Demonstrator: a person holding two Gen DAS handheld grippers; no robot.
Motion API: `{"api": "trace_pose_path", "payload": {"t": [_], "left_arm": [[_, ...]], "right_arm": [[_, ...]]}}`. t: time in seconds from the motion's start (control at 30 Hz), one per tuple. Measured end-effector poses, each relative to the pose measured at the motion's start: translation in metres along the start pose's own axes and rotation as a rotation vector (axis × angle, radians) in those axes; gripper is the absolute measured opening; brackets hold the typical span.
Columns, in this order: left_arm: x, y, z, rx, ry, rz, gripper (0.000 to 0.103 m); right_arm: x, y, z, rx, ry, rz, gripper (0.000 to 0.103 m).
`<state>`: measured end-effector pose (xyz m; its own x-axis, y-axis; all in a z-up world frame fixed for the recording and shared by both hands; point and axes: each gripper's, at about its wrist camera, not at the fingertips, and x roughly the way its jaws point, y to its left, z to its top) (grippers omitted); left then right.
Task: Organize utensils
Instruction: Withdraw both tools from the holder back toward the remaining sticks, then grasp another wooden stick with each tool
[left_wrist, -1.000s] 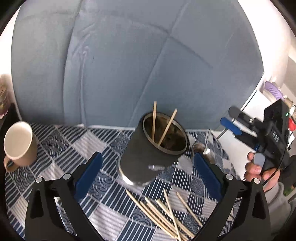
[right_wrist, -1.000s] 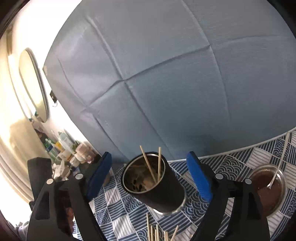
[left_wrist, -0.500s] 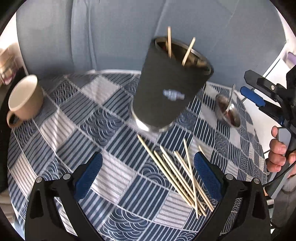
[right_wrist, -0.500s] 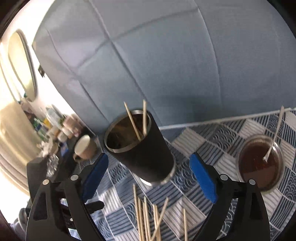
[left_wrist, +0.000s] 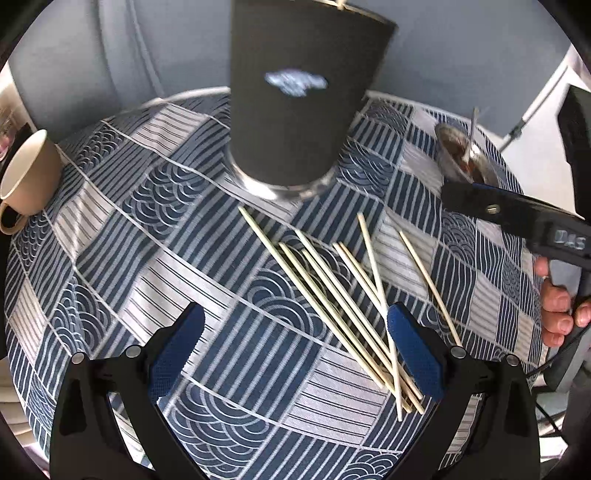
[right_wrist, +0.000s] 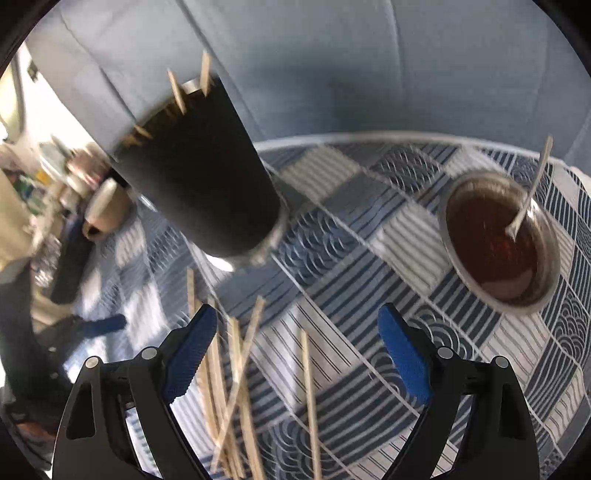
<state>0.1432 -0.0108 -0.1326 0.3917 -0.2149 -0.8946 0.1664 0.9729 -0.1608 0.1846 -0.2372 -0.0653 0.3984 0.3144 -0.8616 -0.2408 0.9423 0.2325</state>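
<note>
Several wooden chopsticks (left_wrist: 343, 295) lie loose on the blue patterned tablecloth (left_wrist: 147, 258), in front of a black tumbler (left_wrist: 295, 103) that holds two sticks (right_wrist: 184, 92). My left gripper (left_wrist: 291, 354) is open and empty just above the cloth, with the near ends of the sticks by its right finger. My right gripper (right_wrist: 295, 354) is open and empty, above the sticks (right_wrist: 236, 369) at its left finger. The right gripper also shows in the left wrist view (left_wrist: 517, 218).
A beige mug (left_wrist: 26, 177) stands at the table's left edge. A small steel bowl of brown sauce with a spoon (right_wrist: 498, 240) stands at the right. A grey-blue padded backrest (right_wrist: 369, 55) rises behind the table.
Both grippers have dropped and tilted down toward the loose chopsticks; the tumbler now sits higher in both views. Both stay open.
</note>
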Motion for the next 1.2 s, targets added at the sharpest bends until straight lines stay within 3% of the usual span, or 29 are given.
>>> {"api": "trace_pose_path", "payload": {"t": [0.2, 0.4, 0.53, 0.6, 0.67, 0.8, 0.97, 1.0, 1.07, 1.13, 1.2], "left_arm": [[0.006, -0.017, -0.008, 0.024, -0.007, 0.013, 0.097], [0.015, -0.035, -0.015, 0.07, -0.06, 0.089, 0.097], [0.018, -0.044, -0.015, 0.076, -0.066, 0.081, 0.097], [0.018, -0.048, -0.016, 0.092, -0.084, 0.03, 0.094], [0.022, -0.049, -0.016, 0.09, -0.067, 0.005, 0.082], [0.033, -0.052, -0.02, 0.106, -0.034, 0.036, 0.07], [0.036, -0.055, -0.027, 0.144, -0.039, 0.038, 0.053], [0.036, -0.055, -0.028, 0.141, -0.039, 0.035, 0.052], [0.035, -0.053, -0.028, 0.128, -0.034, 0.016, 0.038], [0.035, -0.051, -0.027, 0.106, -0.025, 0.014, 0.031], [0.033, -0.048, -0.028, 0.086, -0.015, 0.0, 0.027]], "right_arm": [[0.029, -0.01, -0.016, 0.005, 0.12, -0.062, 0.08], [0.043, -0.019, -0.025, 0.01, 0.153, -0.116, 0.081], [0.048, -0.023, -0.03, -0.004, 0.161, -0.121, 0.081], [0.051, -0.026, -0.031, -0.013, 0.165, -0.132, 0.082], [0.051, -0.024, -0.034, -0.051, 0.154, -0.144, 0.083], [0.054, -0.01, -0.04, -0.169, 0.149, -0.202, 0.083], [0.05, -0.016, -0.041, -0.15, 0.158, -0.195, 0.081], [0.049, -0.016, -0.042, -0.148, 0.158, -0.196, 0.075], [0.044, -0.015, -0.044, -0.169, 0.158, -0.186, 0.06], [0.039, -0.012, -0.045, -0.193, 0.159, -0.175, 0.032], [0.036, -0.011, -0.048, -0.211, 0.154, -0.161, 0.019]]}}
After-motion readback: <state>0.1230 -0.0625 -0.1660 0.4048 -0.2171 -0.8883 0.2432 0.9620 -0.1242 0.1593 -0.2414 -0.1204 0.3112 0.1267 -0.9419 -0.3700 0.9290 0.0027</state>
